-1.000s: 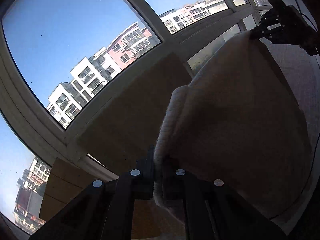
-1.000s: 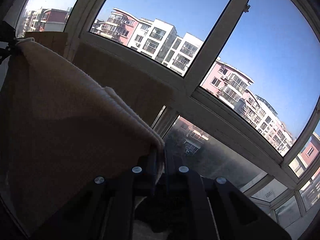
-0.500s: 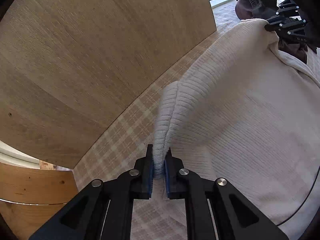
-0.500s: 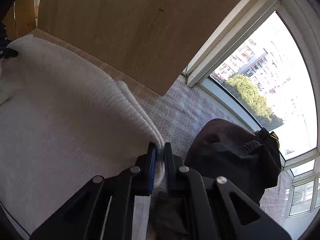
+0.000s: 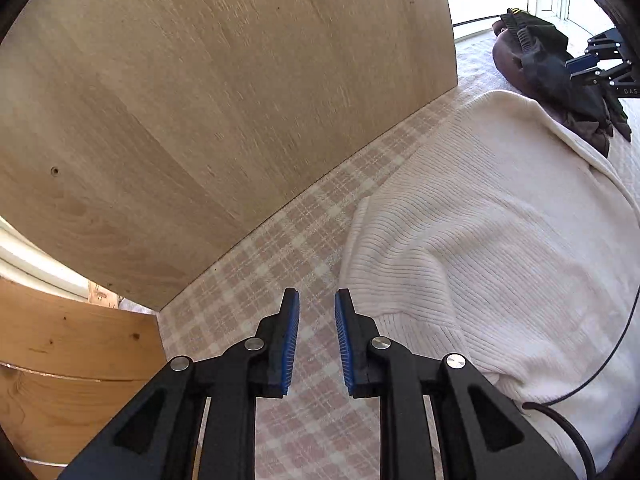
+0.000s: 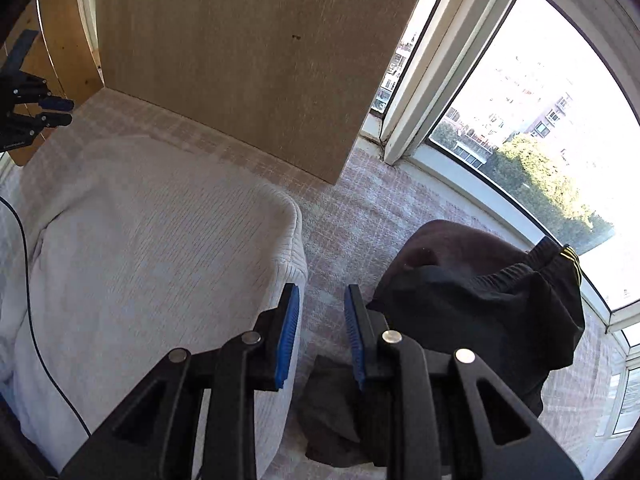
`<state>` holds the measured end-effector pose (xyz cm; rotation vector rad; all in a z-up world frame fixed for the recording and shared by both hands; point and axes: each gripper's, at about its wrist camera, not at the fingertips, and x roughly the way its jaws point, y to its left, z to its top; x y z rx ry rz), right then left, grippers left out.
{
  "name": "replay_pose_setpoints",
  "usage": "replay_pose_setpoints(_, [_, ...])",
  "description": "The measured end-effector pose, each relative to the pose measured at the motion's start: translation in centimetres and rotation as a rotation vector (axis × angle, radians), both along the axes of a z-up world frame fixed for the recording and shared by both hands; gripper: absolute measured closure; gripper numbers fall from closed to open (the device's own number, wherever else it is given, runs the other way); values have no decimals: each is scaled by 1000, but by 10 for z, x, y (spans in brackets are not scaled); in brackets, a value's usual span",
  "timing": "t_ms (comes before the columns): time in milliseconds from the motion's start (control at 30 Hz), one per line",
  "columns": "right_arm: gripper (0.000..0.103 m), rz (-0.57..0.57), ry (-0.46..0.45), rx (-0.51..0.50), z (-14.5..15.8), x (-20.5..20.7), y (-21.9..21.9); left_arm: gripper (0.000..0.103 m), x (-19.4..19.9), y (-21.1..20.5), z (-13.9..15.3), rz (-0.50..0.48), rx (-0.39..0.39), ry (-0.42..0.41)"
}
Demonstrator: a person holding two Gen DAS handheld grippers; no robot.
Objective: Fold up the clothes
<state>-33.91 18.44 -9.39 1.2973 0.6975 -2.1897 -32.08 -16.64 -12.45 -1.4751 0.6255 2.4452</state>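
Sweater [image 5: 500, 240] beside left gripper [image 5: 317, 334] (released)

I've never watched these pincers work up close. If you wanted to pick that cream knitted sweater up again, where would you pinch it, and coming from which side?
Probably at the folded corner of the cream sweater nearest the left gripper, coming down from above. There the knit forms a thick rounded edge raised off the checked cloth; its flat middle offers nothing to pinch.

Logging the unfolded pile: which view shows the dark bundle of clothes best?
The right wrist view: the dark bundle of clothes lies close, with brown and black garments and an elastic waistband distinguishable. The left wrist view shows it only small at the far edge, partly behind the right gripper.
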Motion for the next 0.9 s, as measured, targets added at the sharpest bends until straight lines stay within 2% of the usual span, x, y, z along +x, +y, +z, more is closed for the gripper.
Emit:
replay_pose_setpoints(67, [76,-15,-34,-18,-4,28,22,79,36,-2,4,8,41,-12])
replay_pose_setpoints(133, [64,-38,-82,-25,-15,61,40,73,75,-1,2,17,82,-39])
replay_pose_setpoints(267, [64,-80,-154,-29,-45,120,63,71,149,8,-28,65,155,-161])
replay_pose_setpoints(367, [64,-105,-184,-56,-53,159,73,71,199,15,-47,117,196,-231])
replay_pose_setpoints(467, [64,-125,-198,-70,-54,189,83,70,248,25,-54,148,219,-270])
replay_pose_setpoints(567, [64,-147,-218,-78,-58,208,92,63,284,36,-58,163,296,-311])
replay_pose_setpoints(733, [64,-151,-263,-104,-63,220,96,63,295,49,-67,169,316,-305])
replay_pose_setpoints(767, [64,-145,-260,-101,-63,222,95,66,295,51,-67,161,335,-297])
replay_pose_setpoints(800, [64,-138,-253,-95,-62,225,94,86,295,52,-67,152,353,-289])
replay_pose_setpoints(833, [64,-132,-245,-86,-60,227,93,99,295,53,-67,152,365,-284])
replay_pose_setpoints(900, [64,-124,-230,-70,-57,232,93,97,295,53,-65,156,358,-263])
